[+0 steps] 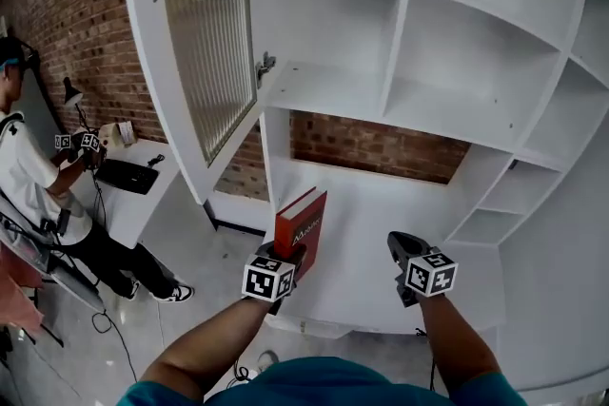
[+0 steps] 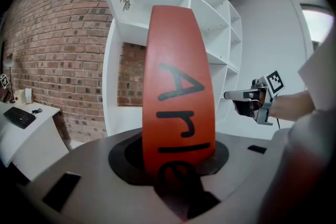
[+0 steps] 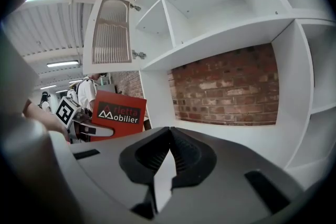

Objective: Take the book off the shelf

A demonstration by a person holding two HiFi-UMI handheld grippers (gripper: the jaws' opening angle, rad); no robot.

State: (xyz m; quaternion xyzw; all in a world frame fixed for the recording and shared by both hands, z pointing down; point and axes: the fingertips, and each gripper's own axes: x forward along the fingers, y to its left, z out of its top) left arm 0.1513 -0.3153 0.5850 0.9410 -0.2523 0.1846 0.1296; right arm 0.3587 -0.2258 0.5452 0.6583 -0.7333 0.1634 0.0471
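Now: red book [image 1: 303, 220] clamped low by spine in our L gripper [image 1: 288, 254], off shelf [image 1: 419, 109], 12 o'clock of us. R gripper [image 1: 404, 247] at its 3, jaws together, empty. Likely stiff hardback w/ slick cover; we'd hold near spine.

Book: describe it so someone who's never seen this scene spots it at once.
Find the tall white shelf unit against the brick wall, with its ribbed glass door swung open. Just below that door, the left gripper holds the book upright, clear of the shelves. It is the only bright red thing among the white boards, with lettering on its cover.
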